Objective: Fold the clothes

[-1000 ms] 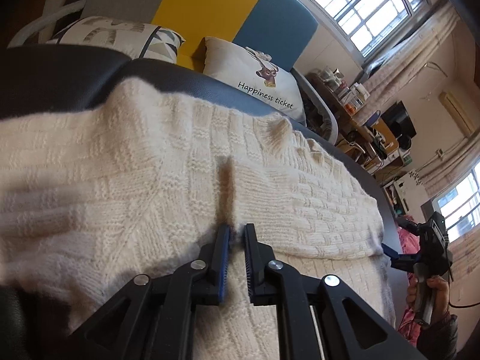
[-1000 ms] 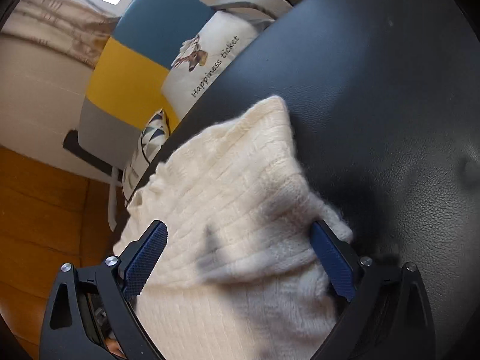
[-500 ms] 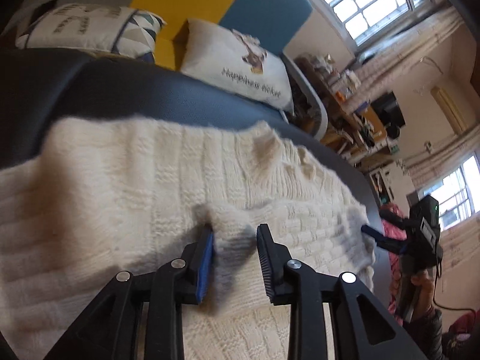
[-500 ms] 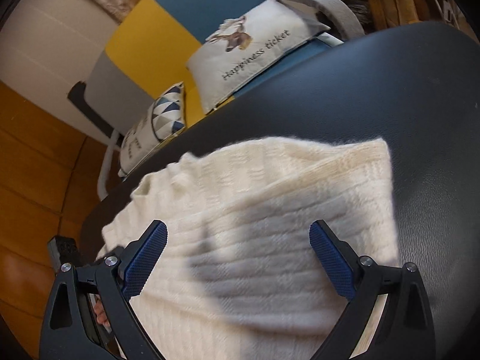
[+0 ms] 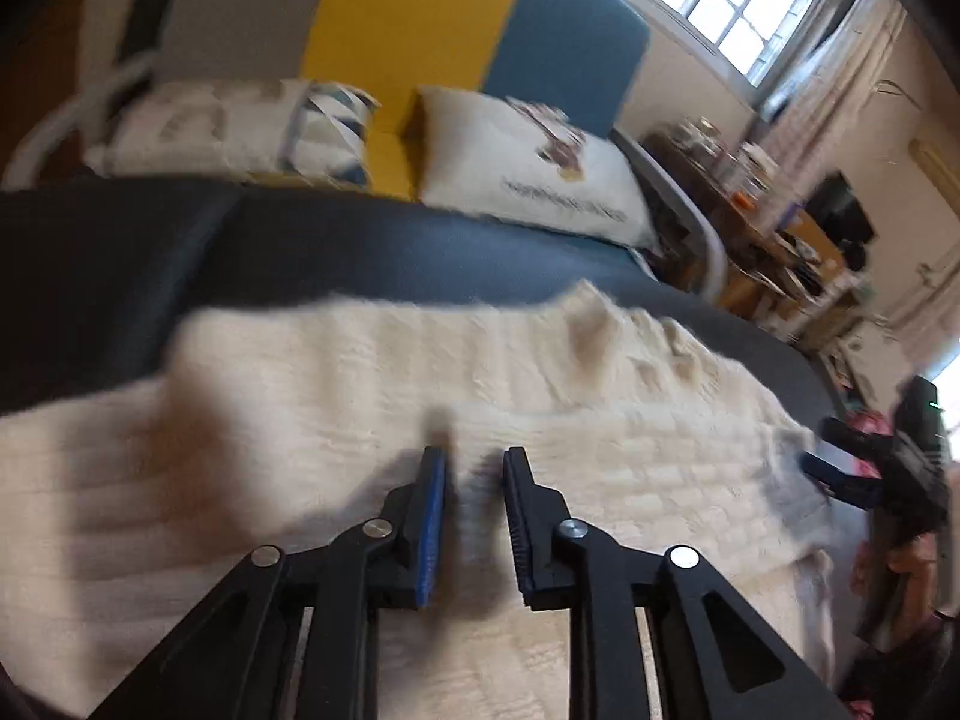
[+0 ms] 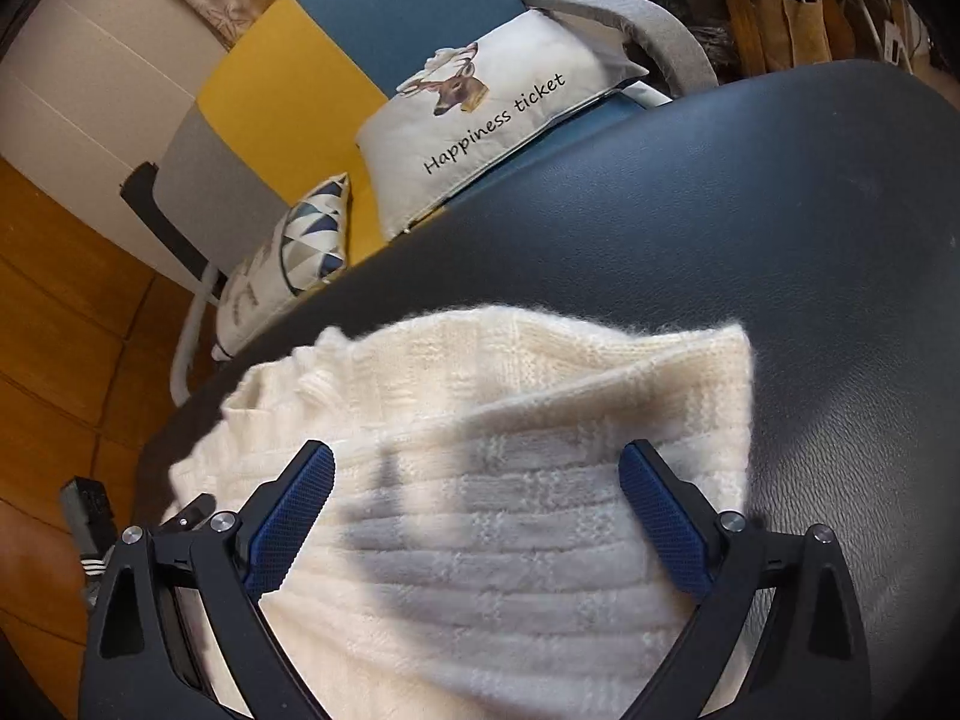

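- A dark blue-black leather-look surface (image 6: 750, 252) fills the middle of both views; behind it stands a grey, yellow and blue panelled chair (image 6: 336, 84) with a white deer-print cushion (image 6: 480, 120).
- The cream chunky-knit sweater (image 6: 492, 510) lies folded on the surface, lower centre.
- The left gripper (image 5: 474, 468) has just been closing, its jaws narrowly apart; blur hides whether they pinch knit.
- The right gripper (image 6: 477, 480) is spread wide over the sweater, holding nothing.

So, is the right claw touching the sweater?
Cannot tell. The right wrist view shows the right claw wide open over the sweater, but neither contact nor gap plainly.
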A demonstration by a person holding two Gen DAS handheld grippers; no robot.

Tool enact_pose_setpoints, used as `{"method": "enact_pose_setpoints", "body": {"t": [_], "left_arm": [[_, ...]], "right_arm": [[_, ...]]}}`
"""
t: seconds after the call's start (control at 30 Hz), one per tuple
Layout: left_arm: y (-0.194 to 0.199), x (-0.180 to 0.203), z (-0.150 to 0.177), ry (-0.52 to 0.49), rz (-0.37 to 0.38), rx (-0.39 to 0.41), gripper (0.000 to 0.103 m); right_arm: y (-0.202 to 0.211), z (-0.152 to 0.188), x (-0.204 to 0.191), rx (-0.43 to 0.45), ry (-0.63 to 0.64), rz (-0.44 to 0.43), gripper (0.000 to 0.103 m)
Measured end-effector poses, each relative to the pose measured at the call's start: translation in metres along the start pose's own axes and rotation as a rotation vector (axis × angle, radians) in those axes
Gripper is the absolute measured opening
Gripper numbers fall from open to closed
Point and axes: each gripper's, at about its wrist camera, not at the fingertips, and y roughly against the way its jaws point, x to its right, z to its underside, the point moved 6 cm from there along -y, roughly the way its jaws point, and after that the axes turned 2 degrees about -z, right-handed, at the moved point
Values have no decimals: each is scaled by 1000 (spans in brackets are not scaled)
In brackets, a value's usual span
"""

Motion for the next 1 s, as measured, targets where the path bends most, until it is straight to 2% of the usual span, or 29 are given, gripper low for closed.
{"method": "enact_pose_setpoints", "body": {"t": [0.1,0.17,0.23,0.33,0.43,0.5,0.57,0.6,0.67,0.73,0.83,0.93,1.0], "left_arm": [[31,-1,-5,32,47,93,19],[35,14,-2,-11,93,89,20],[22,28,6,-61,87,33,20],[-14,28,31,-55,5,-129,18],[-6,24,33,-36,11,-90,18],[10,25,30,-12,39,-45,18],[18,32,31,-27,77,-26,18],[13,35,36,-41,60,-45,19],[5,39,46,-65,31,-77,19],[1,35,50,-65,29,-80,18],[2,31,52,-55,26,-82,18],[23,37,52,-44,49,-47,19],[40,44,57,-62,74,-12,19]], "right_arm": [[16,5,-12,6,-4,-92,98],[21,13,-19,-22,4,-149,98],[18,23,-20,-63,-19,-196,98],[-1,36,3,-124,-73,-125,98],[13,31,14,-72,-154,-203,98],[33,31,11,-30,-157,-244,98],[43,37,1,-34,-132,-300,98],[43,42,-3,-48,-127,-308,98],[30,51,5,-92,-113,-204,98],[23,56,20,-99,-154,-165,95],[35,52,27,-78,-248,-230,95],[60,55,20,-41,-216,-233,95],[71,64,13,-51,-200,-254,95]]}}
